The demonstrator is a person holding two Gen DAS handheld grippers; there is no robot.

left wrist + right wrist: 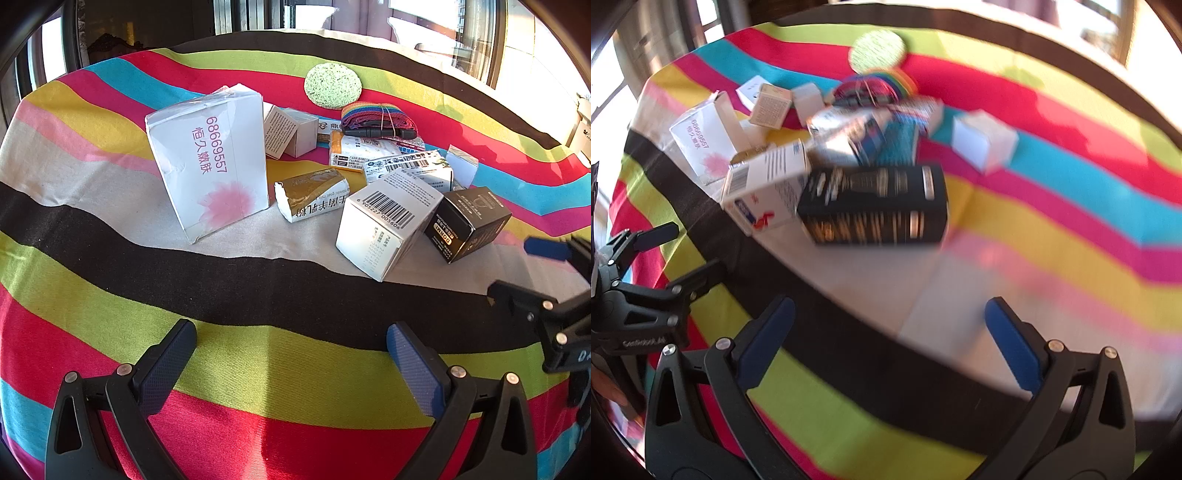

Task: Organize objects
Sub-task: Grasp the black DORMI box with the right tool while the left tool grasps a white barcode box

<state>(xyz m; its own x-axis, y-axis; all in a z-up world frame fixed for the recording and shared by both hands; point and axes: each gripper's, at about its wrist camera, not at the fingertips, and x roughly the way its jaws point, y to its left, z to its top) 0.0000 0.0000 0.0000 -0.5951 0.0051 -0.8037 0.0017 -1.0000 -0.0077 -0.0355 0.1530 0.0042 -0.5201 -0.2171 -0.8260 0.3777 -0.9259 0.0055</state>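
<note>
A heap of small boxes lies on a striped tablecloth. A tall white box with a pink flower stands at the left. A white barcode box leans against a black box, which is also in the right wrist view. A gold pack lies between them. My left gripper is open and empty over the near stripes. My right gripper is open and empty, short of the black box; it also shows in the left wrist view.
A green round sponge and a rainbow strap bundle lie at the back. More small boxes and flat packs sit behind the heap. A lone white box sits to the right. Windows lie beyond the table edge.
</note>
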